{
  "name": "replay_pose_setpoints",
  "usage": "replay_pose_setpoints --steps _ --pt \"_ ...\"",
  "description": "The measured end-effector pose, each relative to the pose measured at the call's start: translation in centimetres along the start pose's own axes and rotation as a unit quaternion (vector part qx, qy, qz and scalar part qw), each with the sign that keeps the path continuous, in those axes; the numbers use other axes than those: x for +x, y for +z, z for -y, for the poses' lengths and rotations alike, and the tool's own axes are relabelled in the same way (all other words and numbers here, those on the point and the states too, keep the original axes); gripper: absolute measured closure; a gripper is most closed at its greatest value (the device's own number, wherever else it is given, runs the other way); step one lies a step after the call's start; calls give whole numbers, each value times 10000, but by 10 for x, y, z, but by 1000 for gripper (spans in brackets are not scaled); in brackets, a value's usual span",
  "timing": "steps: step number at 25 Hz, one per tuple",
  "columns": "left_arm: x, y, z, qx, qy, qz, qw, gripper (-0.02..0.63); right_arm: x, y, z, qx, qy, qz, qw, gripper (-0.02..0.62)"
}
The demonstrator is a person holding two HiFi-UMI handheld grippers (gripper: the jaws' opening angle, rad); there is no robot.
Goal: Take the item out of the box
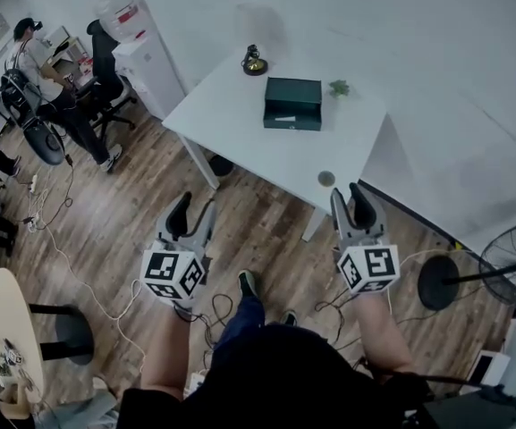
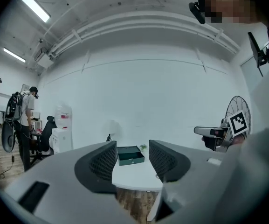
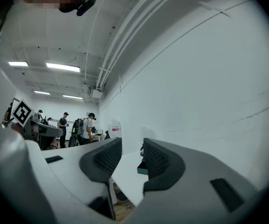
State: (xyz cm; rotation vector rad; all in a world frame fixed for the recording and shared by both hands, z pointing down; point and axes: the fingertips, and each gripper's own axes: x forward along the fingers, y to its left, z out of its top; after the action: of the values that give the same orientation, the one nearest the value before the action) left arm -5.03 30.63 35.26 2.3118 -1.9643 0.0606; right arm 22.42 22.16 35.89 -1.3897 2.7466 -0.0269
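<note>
1. The box (image 1: 292, 103), dark green, is seen on the white table (image 1: 231, 119), towards its far side, between a small dark ornament (image 1: 255, 62) and a small plant (image 1: 339, 88)
2. Its long axis is laid across the head view, left to right, with one long face turned to the person
3. The item itself cannot be made out; only a pale mark is seen on the box's near part
4. The left gripper (image 1: 195, 211) is held with its jaws apart and nothing between them; in its own view the box is framed in the gap, far ahead
5. The right gripper (image 1: 351, 202) is likewise held with jaws apart and empty, just short of the table's near edge
6. Both are held over the wooden floor, well apart from the box, which lies ahead and between them
7. The right gripper is judged the nearer, so a forward reach across the table is called for first
</note>
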Motion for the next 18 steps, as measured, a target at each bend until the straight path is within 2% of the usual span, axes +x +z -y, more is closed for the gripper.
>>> replay_pose_setpoints --steps 9,13,18 --pt "79 -16 -61 -175 -360 -96 9992 396 78 -11 6 -178 -283 -142 9993 453" --pt "115 -12 -92 -138 -709 -151 9973 397 116 -6 3 -169 -508 -217 9983 456" --pt "160 -18 -127 -276 -1177 -270 9923 397 160 -9 -2 -138 -752 -379 9964 454"
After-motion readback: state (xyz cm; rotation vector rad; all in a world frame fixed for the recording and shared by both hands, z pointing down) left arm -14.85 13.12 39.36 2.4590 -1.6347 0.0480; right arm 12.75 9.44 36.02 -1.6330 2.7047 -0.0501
